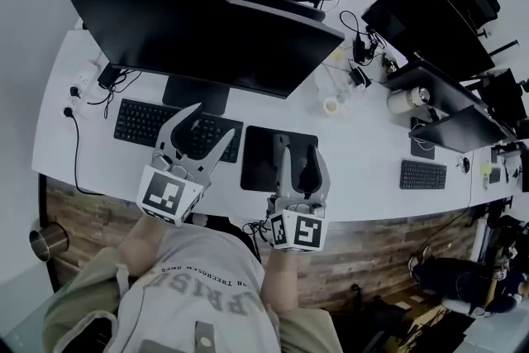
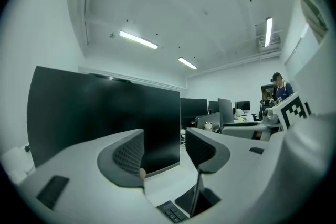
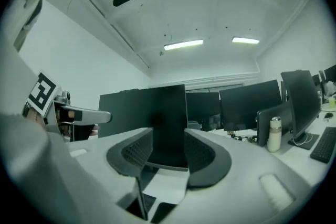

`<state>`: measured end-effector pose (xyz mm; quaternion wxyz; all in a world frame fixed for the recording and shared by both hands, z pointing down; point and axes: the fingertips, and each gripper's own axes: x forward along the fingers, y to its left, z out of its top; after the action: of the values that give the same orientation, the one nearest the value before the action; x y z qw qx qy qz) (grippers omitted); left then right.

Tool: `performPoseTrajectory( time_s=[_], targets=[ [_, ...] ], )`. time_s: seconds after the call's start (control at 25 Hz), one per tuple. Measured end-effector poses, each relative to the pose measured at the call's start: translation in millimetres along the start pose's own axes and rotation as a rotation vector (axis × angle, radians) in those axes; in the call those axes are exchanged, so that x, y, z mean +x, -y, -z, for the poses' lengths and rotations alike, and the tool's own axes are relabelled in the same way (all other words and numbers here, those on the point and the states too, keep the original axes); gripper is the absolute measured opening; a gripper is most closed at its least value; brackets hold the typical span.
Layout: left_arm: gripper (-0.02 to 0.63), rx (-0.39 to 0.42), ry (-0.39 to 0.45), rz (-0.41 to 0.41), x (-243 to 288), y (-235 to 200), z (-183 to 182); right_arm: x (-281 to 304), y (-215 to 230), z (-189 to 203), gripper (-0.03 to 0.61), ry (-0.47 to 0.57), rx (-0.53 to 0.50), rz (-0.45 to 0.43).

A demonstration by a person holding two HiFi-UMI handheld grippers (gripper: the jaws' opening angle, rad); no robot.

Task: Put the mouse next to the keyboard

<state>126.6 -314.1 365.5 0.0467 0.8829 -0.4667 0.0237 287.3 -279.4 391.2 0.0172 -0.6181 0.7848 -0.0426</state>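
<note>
The mouse (image 1: 310,168) appears as a dark rounded shape on the right part of a black pad (image 1: 260,161). The pad lies just right of the keyboard (image 1: 136,120) on the white surface (image 1: 364,169). In the head view the mouse shows between the fingers of the right claw (image 1: 297,146), which is held above it. That claw's jaws stand apart and hold nothing. The left claw (image 1: 213,120) is held over the keyboard, jaws apart, empty. A wide monitor (image 1: 207,37) stands behind the keyboard.

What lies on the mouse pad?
A dark rounded shape, probably the mouse, near its right edge. The right gripper, held above, covers part of the pad, so what lies under it is unseen.
</note>
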Motion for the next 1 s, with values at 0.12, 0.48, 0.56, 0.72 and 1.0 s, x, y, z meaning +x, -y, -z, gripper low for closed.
performPoseTrajectory(
  time_s=[0.12, 0.48, 0.56, 0.72, 1.0],
  targets=[
    [0.191, 0.022, 0.012, 0.000, -10.4, -2.3, -6.6, -8.3, -9.7, -17.4, 0.125, 0.045, -0.017, 0.021],
    [0.016, 0.022, 0.112, 0.018, -30.0, -6.7, -32.6, -26.2, -30.4, -51.4, 0.003, 0.123, -0.083, 0.063],
    [0.012, 0.008, 0.141, 0.019, -31.5, -7.0, -39.6, -28.7, -34.4, -58.3, 0.002, 0.135, -0.102, 0.063],
    [0.012, -0.001, 0.164, 0.026, -34.1, -6.5, -47.3, -33.5, -39.5, -71.5, 0.002, 0.160, -0.127, 0.067],
    [0.011, 0.006, 0.169, 0.043, -36.9, -3.4, -50.8, -39.9, -42.4, -81.6, 0.002, 0.184, -0.130, 0.075]
  ],
)
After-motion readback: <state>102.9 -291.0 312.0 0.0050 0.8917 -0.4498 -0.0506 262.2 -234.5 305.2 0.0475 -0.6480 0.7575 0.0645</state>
